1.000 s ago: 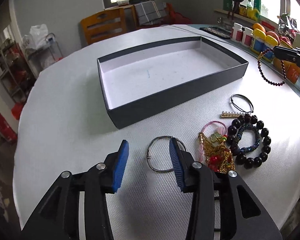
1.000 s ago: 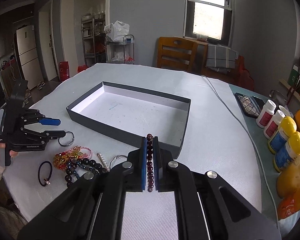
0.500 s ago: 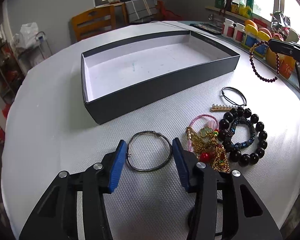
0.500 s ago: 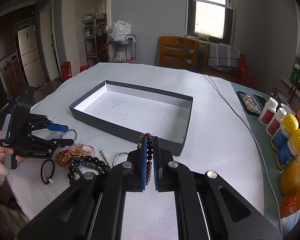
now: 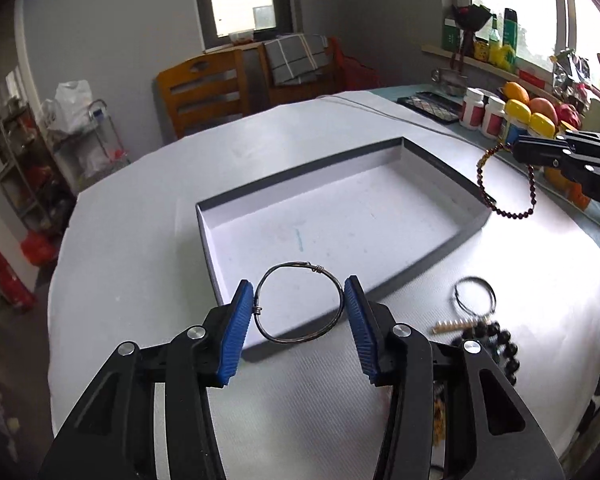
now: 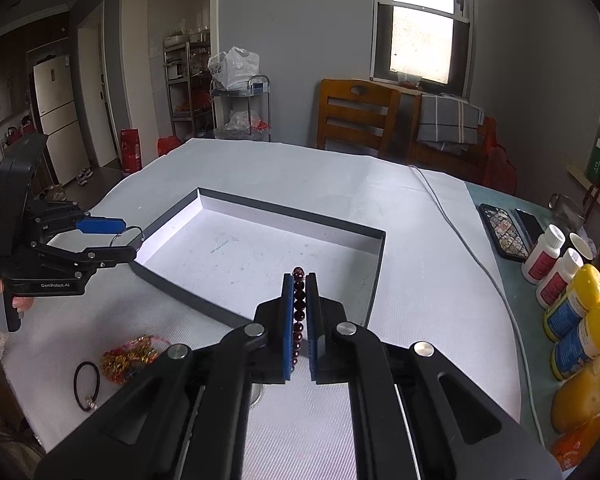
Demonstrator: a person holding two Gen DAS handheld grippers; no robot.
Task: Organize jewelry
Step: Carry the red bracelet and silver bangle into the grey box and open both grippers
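Above the near wall of the shallow dark-grey box [image 5: 432,256], the left gripper [image 5: 300,312] pinched a thin silver wire bangle [image 5: 299,307], while the right gripper [image 6: 299,312] clamped a dark-red beaded bracelet [image 6: 298,312].

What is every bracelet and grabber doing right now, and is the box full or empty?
left gripper: shut on the wire bangle, lifted off the table.
wire bangle: pinched between the blue pads, near the box's corner.
right gripper: shut on the dark red bead bracelet.
dark red bead bracelet: hanging in a loop from the gripper.
box: open, nothing inside.
black cord loop: lying flat on the table.
gold and red jewelry: heaped on the table.
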